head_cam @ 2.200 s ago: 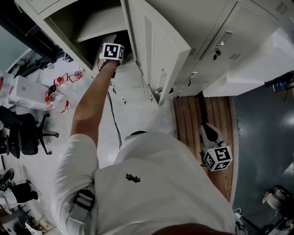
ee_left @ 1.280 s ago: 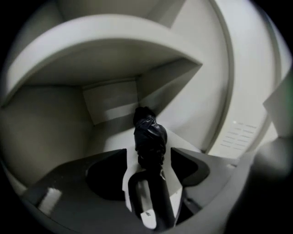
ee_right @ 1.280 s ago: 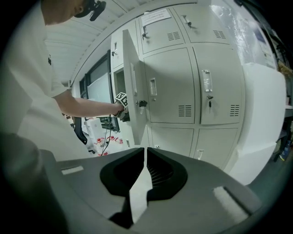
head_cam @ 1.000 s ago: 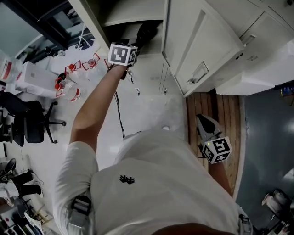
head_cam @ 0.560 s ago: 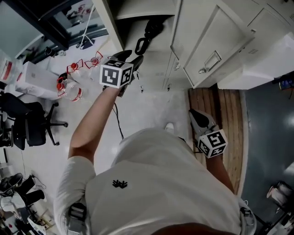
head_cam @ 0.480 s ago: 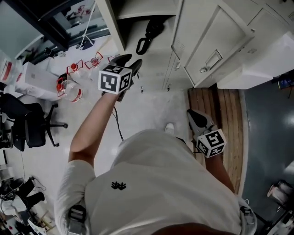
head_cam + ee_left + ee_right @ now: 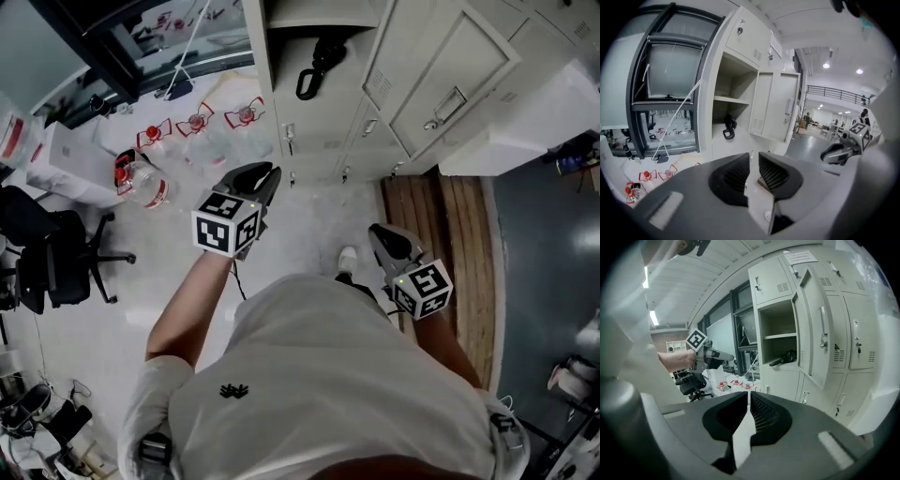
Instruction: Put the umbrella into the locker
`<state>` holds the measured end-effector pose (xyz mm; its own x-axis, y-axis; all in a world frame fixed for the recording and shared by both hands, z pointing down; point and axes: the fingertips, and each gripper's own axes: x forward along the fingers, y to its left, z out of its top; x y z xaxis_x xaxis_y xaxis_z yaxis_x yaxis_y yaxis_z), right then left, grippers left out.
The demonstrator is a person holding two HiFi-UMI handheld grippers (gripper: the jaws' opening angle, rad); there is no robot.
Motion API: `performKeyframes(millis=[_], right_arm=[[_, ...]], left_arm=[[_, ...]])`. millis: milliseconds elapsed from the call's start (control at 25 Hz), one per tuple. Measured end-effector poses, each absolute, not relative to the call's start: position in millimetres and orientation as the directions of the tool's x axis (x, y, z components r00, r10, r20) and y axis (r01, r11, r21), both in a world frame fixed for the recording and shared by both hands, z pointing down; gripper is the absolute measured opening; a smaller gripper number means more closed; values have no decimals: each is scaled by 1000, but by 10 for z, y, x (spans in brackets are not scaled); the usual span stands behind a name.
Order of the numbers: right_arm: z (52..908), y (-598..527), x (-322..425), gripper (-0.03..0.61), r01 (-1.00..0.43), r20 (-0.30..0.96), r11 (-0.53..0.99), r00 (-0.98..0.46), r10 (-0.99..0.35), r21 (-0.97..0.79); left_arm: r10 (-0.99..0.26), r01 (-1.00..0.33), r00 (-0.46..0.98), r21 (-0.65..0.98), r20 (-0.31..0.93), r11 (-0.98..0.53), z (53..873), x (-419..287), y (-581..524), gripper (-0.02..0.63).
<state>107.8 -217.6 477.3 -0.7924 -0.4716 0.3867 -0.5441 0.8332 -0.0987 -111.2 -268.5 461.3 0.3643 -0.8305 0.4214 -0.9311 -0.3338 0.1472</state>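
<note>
Umbrella (image 7: 319,62) is in the locker (image 7: 256,37): black, folded, lying on the floor of the open compartment under the shelf (image 7: 731,100), loop handle at the front edge (door (image 7: 452,66) stands swung open on the compartment's right side). My L gripper (image 7: 266,174) is out in front of the locker, well apart from the umbrella, jaws closing w/ only a narrow gap left and nothing btwn them. R gripper (image 7: 379,234) sits low at my side by the wooden floor strip (image 7: 445,234), jaws pressed together, empty. Red-capped bottles (image 7: 141,183) lie on the floor near the window.
</note>
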Motion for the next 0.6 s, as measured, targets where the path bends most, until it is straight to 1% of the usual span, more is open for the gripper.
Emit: performKeyframes(millis=[120, 280, 600], right_arm=[[4767, -1971, 939, 20, -544, 385, 834, -791, -475, -90], [4757, -1705, 759, 20, -545, 388, 834, -789, -476, -84], [4791, -1272, 490, 20, -560, 387, 825, -780, -493, -79]], left_arm=[[-800, -902, 432, 201, 415, -383, 4685, -1094, -2272, 112], [-772, -872, 490, 251, 406, -421, 4780, -1132, -1765, 57], [-725, -849, 528, 237, 442, -473, 5043, -1240, -1034, 57]])
